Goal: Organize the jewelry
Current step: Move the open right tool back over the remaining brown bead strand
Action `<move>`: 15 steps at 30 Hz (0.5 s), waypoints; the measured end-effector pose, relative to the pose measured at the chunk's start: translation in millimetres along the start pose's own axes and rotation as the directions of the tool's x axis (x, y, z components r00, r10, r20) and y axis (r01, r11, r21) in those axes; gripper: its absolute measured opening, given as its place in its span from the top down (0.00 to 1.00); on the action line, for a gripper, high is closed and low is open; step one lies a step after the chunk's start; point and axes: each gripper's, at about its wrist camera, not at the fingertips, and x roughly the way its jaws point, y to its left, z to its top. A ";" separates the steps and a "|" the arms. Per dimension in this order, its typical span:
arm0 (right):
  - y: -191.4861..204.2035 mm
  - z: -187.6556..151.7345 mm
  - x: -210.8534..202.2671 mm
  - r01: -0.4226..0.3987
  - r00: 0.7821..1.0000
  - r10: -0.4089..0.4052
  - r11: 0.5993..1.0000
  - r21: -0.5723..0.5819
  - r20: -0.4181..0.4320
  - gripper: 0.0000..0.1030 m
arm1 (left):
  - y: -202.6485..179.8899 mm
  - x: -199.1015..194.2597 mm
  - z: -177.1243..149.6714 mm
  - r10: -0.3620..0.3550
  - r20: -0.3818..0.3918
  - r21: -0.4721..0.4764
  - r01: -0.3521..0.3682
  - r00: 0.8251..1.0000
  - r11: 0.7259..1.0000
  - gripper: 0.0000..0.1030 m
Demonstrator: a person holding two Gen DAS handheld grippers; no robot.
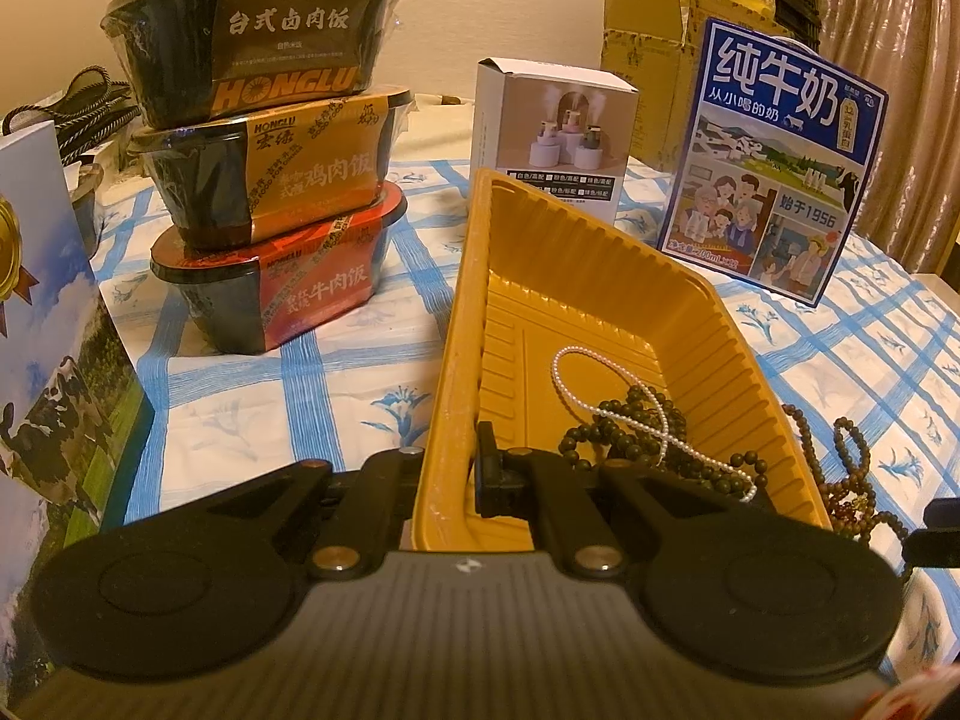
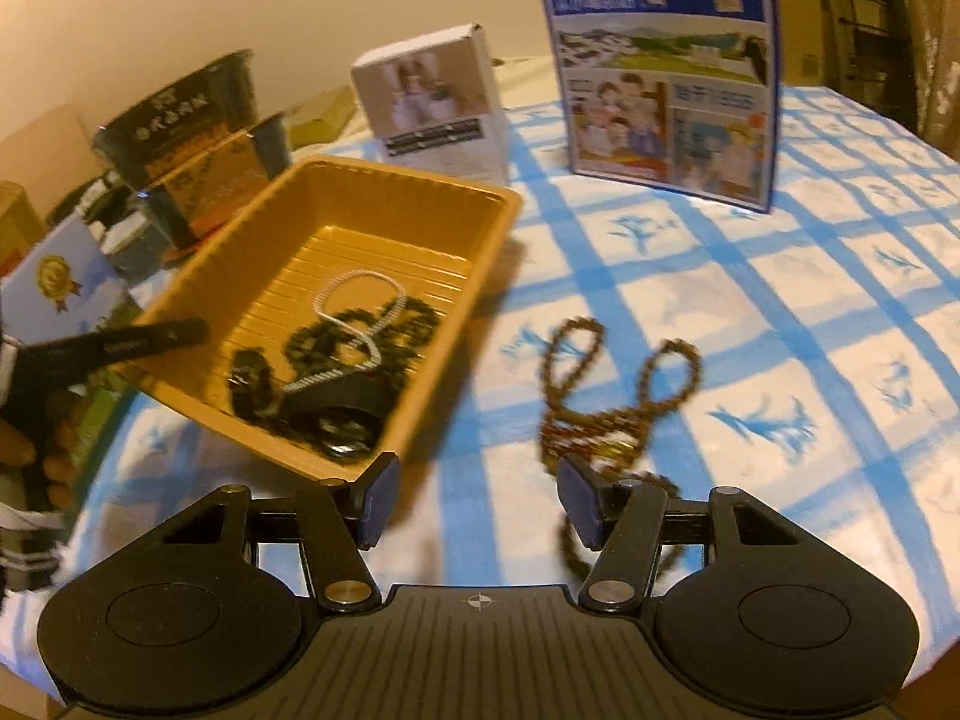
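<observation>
A yellow plastic tray (image 1: 468, 324) (image 2: 498, 210) sits on the blue checked tablecloth. Inside lie a white pearl strand (image 1: 606, 384) (image 2: 354, 324) and a dark green bead necklace (image 1: 648, 426) (image 2: 414, 324). A brown bead necklace (image 2: 612, 402) (image 1: 852, 474) lies on the cloth just right of the tray. My left gripper (image 1: 450, 474) is shut on the tray's near rim, one finger inside, one outside. My right gripper (image 2: 474, 498) is open and empty, hovering just before the brown necklace; its right finger (image 2: 582, 498) overlaps the beads.
Three stacked Honglu meal bowls (image 1: 270, 162) stand left of the tray. A white product box (image 1: 552, 132) and a blue milk carton (image 1: 774, 162) (image 2: 666, 66) stand behind. Another printed carton (image 1: 54, 360) is at the left edge. Cardboard box (image 1: 654, 60) at the back.
</observation>
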 end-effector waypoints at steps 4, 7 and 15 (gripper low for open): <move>-8.6 -6.3 0.4 0.037 0.999 -0.038 0.999 -0.007 -0.006 0.44 | 0.0 0.1 0.3 0.001 -0.001 0.002 -0.001 1.000 1.000 0.96; -11.4 -8.9 1.5 0.044 0.999 -0.044 0.999 -0.004 -0.006 0.44 | -0.4 0.4 0.0 0.003 -0.002 0.003 -0.003 1.000 1.000 0.96; -7.4 -10.4 6.7 0.063 0.998 -0.063 0.996 -0.056 0.002 0.44 | -0.9 0.7 0.1 0.004 -0.002 0.008 -0.004 1.000 1.000 0.96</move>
